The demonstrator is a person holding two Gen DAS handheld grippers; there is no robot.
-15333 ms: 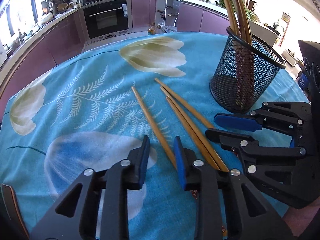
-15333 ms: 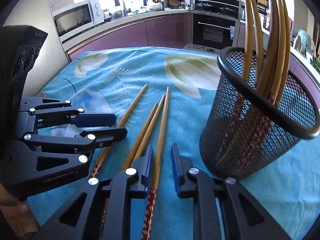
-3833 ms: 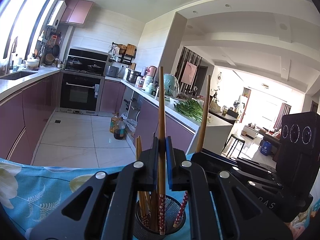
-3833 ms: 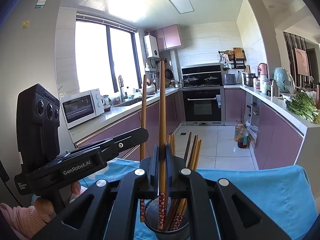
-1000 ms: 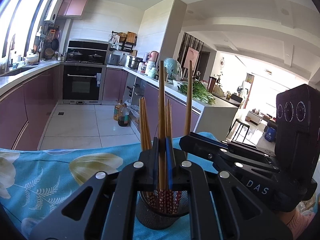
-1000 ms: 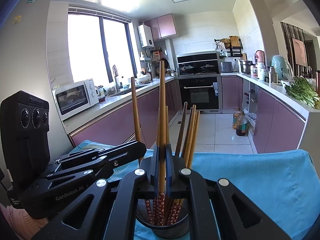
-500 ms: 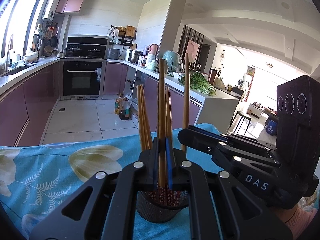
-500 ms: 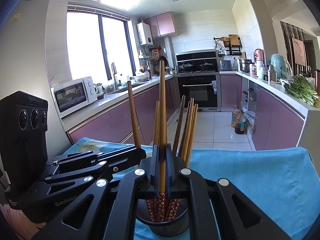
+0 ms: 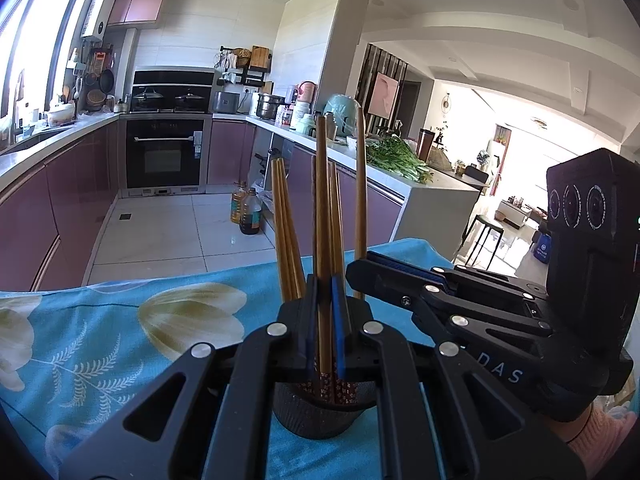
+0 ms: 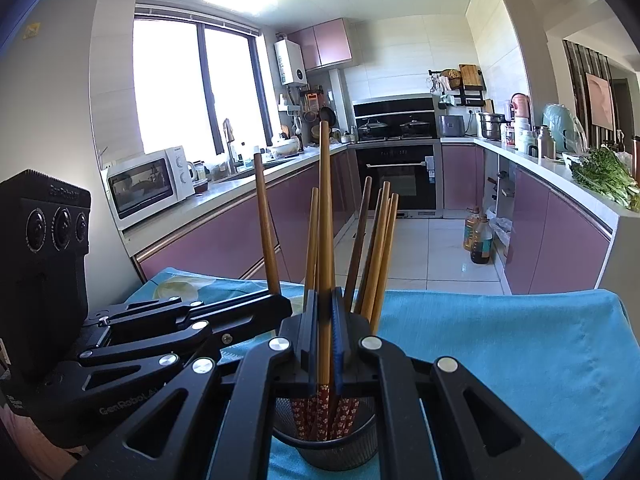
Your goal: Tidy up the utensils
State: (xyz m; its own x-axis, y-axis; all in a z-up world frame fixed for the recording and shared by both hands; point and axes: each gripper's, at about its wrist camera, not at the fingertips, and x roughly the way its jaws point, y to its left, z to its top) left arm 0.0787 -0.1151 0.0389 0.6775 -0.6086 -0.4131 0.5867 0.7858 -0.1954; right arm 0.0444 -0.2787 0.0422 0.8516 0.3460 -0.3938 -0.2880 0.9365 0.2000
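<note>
Both my tongs clamp one chopstick each, long axis upright: left tongs (image 9: 324,320) on left chopstick (image 9: 322,208), right tongs (image 10: 325,328) on right chopstick (image 10: 325,220). Mesh holder (image 10: 326,450) sits directly below on worktop; patterned ends probably inside already, bottoms hidden.

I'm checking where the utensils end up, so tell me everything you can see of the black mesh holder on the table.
The black wire-mesh cup is round, with a solid dark rim, and stands upright on the blue flowered tablecloth. Most of it is hidden behind the gripper bodies. Several brown wooden chopsticks stand in it, red flower-patterned ends down, fanning apart at the top. The left gripper and right gripper each hold one upright chopstick with its patterned end inside the cup.
</note>
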